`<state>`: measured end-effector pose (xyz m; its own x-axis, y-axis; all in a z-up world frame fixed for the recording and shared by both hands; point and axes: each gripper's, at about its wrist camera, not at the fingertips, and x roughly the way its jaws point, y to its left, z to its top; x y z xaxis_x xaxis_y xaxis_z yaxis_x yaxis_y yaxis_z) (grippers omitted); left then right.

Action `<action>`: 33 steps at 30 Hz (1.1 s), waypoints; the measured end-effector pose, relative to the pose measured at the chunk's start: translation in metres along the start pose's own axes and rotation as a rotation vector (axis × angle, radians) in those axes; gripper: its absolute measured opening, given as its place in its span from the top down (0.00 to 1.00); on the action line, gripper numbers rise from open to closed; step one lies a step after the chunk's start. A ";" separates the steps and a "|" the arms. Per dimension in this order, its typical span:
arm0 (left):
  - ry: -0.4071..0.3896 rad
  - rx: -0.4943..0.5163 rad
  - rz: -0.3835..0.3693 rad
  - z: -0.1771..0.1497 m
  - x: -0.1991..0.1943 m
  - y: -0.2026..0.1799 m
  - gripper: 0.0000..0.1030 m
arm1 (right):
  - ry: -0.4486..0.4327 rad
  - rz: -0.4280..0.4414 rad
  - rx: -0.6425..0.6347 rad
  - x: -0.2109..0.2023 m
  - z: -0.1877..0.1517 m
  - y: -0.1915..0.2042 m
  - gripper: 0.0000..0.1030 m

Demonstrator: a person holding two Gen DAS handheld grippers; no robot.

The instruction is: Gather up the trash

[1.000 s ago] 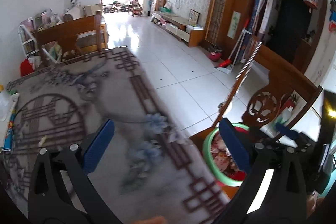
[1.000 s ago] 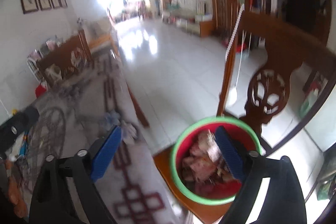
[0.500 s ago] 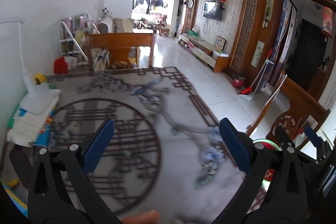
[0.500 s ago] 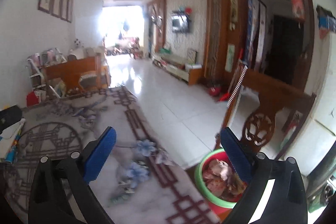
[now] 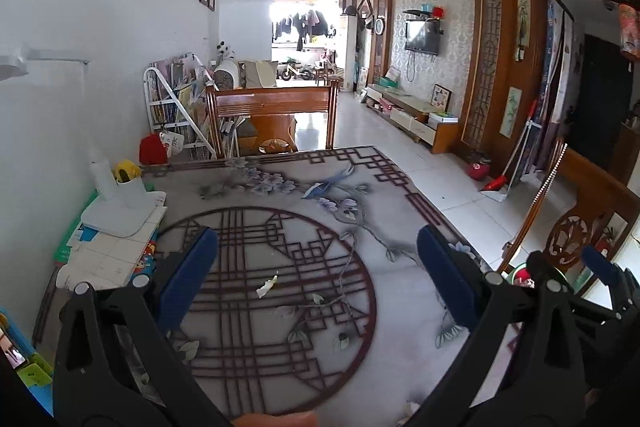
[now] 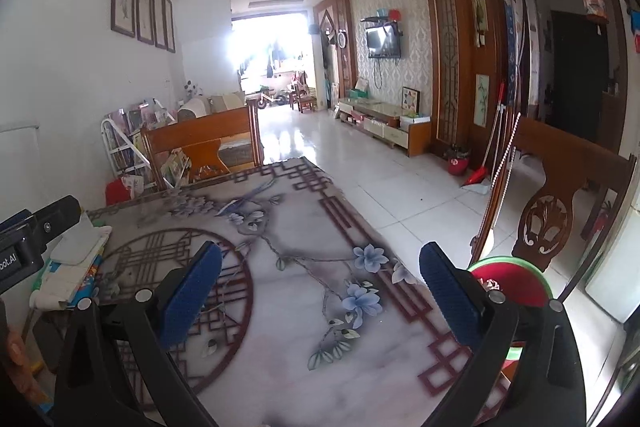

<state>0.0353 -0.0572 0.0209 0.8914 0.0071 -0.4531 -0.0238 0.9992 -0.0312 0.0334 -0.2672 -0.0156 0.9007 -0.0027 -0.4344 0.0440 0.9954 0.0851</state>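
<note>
The paper scrap (image 5: 267, 285) lies centre frame, just ahead between the wide-open, empty left gripper (image 5: 318, 277); the right gripper (image 6: 320, 287) is open too.

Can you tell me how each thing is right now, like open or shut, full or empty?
left gripper: open, holding nothing.
right gripper: open, holding nothing.
paper scrap: lying loose on the table, untouched.
trash bin: uncovered, some trash inside.
television: off, dark screen.
</note>
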 end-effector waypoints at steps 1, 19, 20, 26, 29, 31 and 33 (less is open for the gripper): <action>0.001 -0.001 -0.002 -0.001 0.000 0.002 0.05 | -0.002 0.002 -0.005 -0.001 0.000 0.003 0.07; 0.064 -0.044 -0.027 -0.009 -0.001 0.020 0.05 | 0.006 0.017 0.001 -0.010 -0.012 0.018 0.07; 0.066 -0.045 -0.028 -0.009 -0.001 0.020 0.05 | 0.008 0.019 0.001 -0.010 -0.013 0.018 0.07; 0.072 -0.061 -0.035 -0.010 -0.001 0.023 0.05 | 0.014 0.023 -0.010 -0.009 -0.014 0.022 0.07; 0.074 -0.063 -0.033 -0.010 -0.001 0.023 0.05 | 0.024 0.025 -0.004 -0.008 -0.015 0.020 0.07; 0.074 -0.062 -0.033 -0.009 0.000 0.023 0.05 | 0.030 0.026 0.000 -0.007 -0.015 0.018 0.07; 0.076 -0.062 -0.036 -0.010 0.000 0.023 0.05 | 0.034 0.026 0.003 -0.006 -0.016 0.017 0.07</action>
<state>0.0303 -0.0343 0.0115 0.8551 -0.0345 -0.5172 -0.0223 0.9944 -0.1033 0.0218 -0.2487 -0.0255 0.8864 0.0266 -0.4621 0.0221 0.9948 0.0997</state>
